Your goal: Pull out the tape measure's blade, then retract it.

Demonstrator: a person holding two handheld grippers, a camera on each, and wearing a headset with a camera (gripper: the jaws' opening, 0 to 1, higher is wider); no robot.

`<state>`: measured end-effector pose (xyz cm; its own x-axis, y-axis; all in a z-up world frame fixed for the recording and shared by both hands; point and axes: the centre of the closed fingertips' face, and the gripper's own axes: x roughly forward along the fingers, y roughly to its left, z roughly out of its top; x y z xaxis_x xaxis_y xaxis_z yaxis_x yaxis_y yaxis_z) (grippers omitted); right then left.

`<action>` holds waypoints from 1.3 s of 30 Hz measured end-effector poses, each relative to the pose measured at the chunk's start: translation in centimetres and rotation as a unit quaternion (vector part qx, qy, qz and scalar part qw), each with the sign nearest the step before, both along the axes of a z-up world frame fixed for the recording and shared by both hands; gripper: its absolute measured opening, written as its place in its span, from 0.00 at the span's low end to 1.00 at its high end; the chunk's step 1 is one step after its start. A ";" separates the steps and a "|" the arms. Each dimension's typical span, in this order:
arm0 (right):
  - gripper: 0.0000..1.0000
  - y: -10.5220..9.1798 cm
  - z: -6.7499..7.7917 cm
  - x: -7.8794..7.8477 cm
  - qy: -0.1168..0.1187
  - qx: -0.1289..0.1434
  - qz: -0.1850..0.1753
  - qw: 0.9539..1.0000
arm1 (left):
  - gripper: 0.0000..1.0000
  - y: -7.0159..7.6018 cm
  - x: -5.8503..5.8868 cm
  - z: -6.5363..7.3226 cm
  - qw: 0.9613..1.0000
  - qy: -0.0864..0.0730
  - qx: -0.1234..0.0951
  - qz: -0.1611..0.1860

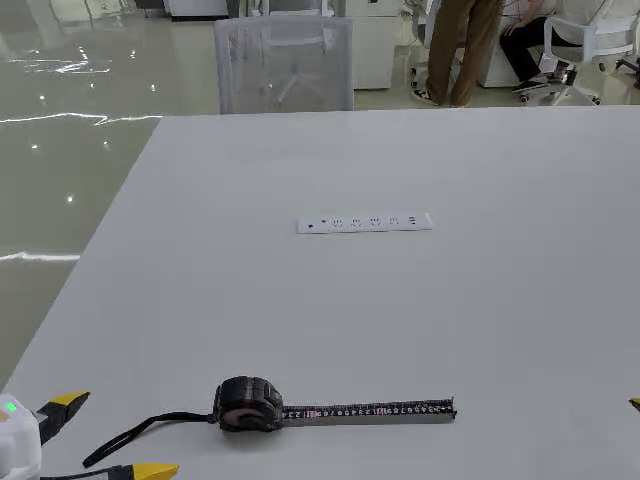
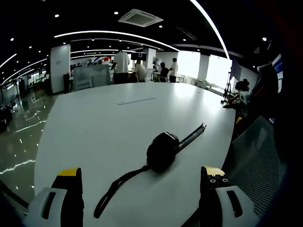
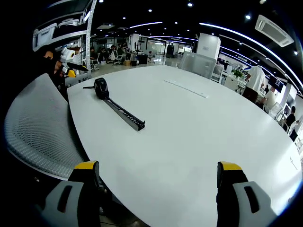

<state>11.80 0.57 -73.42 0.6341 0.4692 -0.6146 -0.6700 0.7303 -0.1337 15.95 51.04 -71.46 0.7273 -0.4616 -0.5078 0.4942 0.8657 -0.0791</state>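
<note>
Pin the hard, likely weighty tape measure (image 1: pixel 250 404), near the front edge of the table (image 1: pixel 400 300), with the wide-open left gripper (image 2: pixel 142 171), and pinch the thin, springy, part-drawn blade (image 1: pixel 370 410) at its hook with the equally wide right gripper (image 3: pixel 158 166).

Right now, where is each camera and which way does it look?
Head view: on the person's head, looking down over the table at the tape measure; tips of the left gripper show bottom left.
Left gripper view: on the left gripper, facing the tape measure from the side of its strap; open jaws rise below.
Right gripper view: on the right gripper, facing the hook end of the blade; open jaws rise below.
All three share the tape measure, blade out.
</note>
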 end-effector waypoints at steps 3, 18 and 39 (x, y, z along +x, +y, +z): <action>1.00 0.5 0.1 0.6 -0.002 -0.011 0.017 1.000 | 1.00 -1.2 0.8 0.3 1.000 -0.007 0.005 0.004; 1.00 3.4 0.5 3.8 0.002 -0.029 0.082 0.996 | 1.00 -7.6 3.4 0.1 0.999 0.027 -0.024 0.029; 1.00 7.9 -0.9 7.5 0.021 -0.061 0.157 0.986 | 1.00 -10.1 5.5 -4.4 0.990 0.015 0.003 0.138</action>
<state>19.30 8.49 -74.31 0.4429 0.5586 -0.7013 -0.8668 0.4667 -0.1757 21.42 40.94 -75.86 0.8104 -0.2442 -0.5326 0.2363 0.9680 -0.0845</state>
